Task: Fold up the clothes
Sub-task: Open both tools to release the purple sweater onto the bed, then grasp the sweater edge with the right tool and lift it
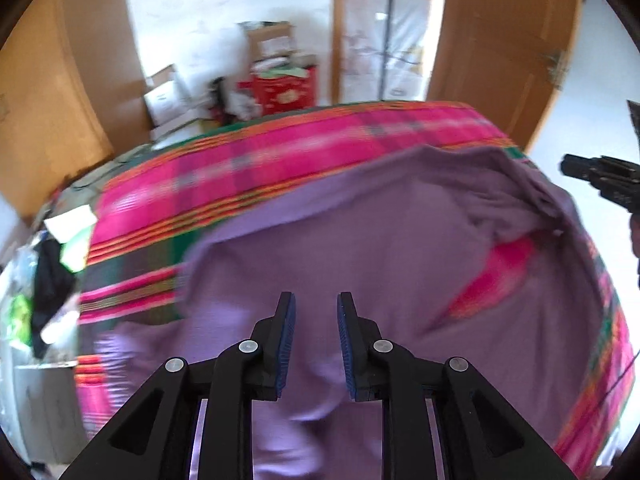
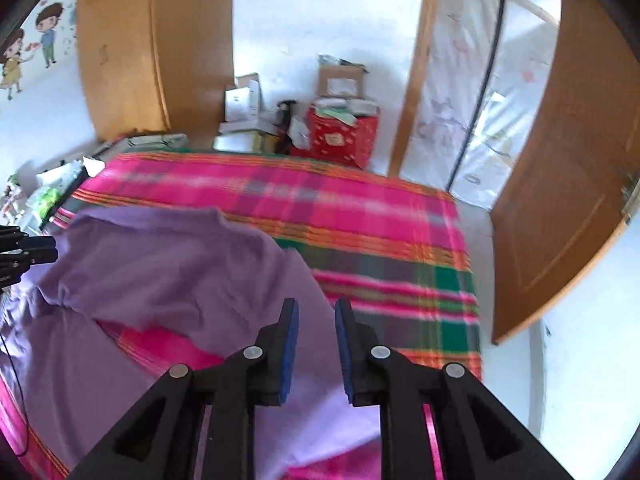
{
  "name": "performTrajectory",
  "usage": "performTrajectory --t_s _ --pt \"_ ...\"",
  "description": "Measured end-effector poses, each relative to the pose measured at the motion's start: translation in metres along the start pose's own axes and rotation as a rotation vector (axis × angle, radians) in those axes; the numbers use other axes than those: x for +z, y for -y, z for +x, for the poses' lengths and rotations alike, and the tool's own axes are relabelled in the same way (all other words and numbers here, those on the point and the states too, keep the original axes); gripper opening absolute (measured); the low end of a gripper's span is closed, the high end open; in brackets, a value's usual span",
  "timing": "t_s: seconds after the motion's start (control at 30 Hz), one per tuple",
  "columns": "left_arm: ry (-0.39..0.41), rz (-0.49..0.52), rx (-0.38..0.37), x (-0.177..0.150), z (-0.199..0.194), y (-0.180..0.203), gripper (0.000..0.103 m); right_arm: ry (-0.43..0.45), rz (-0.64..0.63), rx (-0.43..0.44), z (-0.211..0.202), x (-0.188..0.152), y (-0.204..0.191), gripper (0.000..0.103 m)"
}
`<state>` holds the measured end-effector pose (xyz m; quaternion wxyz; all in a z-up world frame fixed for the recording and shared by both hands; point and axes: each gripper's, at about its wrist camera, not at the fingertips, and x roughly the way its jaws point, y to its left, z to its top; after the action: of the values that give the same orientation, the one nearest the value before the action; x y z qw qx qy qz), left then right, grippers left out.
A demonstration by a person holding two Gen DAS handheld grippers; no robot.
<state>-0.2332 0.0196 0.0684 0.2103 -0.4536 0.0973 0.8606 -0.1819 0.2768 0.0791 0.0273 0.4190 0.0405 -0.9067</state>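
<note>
- The left tool (image 1: 316, 308) was released: its two blue-padded fingers (image 1: 287, 340) stood apart with a clear gap, and nothing was held between them.
- The right tool (image 2: 316, 312) was likewise released, with its blue pads (image 2: 291, 344) separated and no cloth gripped.
- The purple garment (image 1: 360, 240) lay spread directly below and ahead of the left tool, on a bed covered by a pink plaid blanket (image 1: 280, 168).
- Ahead and to the right of the left tool, the garment was bunched into folds, and a strip of the blanket showed through a gap in the cloth.
- In the right wrist view, the purple garment (image 2: 168, 264) lay to the left of and beneath the right tool; the pink plaid blanket (image 2: 360, 216) lay bare ahead and to the right.
- The right tool (image 1: 600, 180) appeared at the far right of the left wrist view, beyond the garment's bunched edge; the left tool (image 2: 24, 252) appeared at the far left of the right wrist view.
- Whether either tool touched the cloth could not be told; both views were motion-blurred.
- Beyond the bed, ahead of both tools, stood a red box (image 2: 344, 136), cardboard boxes (image 1: 272, 44) and a wooden door (image 2: 560, 200).
</note>
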Motion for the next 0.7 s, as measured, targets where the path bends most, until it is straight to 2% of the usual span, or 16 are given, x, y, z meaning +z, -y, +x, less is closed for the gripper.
performTrajectory --t_s 0.07,0.17,0.33,0.5,0.7 --pt "0.000 0.017 -0.051 0.002 0.005 0.021 0.022 0.005 0.004 0.029 -0.001 -0.007 0.002 0.019" --pt "-0.005 0.021 -0.132 0.005 0.015 0.048 0.023 0.003 -0.014 0.062 0.003 -0.015 -0.001 0.027" --pt "-0.027 0.019 -0.230 0.007 0.032 0.089 0.023 -0.025 -0.070 0.092 0.015 -0.022 -0.024 0.027" --pt "-0.065 0.024 -0.261 0.006 0.045 0.111 0.023 -0.058 -0.152 0.050 0.018 -0.037 -0.041 0.027" --pt "-0.078 -0.001 -0.294 0.007 0.049 0.120 0.023 -0.078 -0.169 0.041 0.013 -0.052 -0.041 0.027"
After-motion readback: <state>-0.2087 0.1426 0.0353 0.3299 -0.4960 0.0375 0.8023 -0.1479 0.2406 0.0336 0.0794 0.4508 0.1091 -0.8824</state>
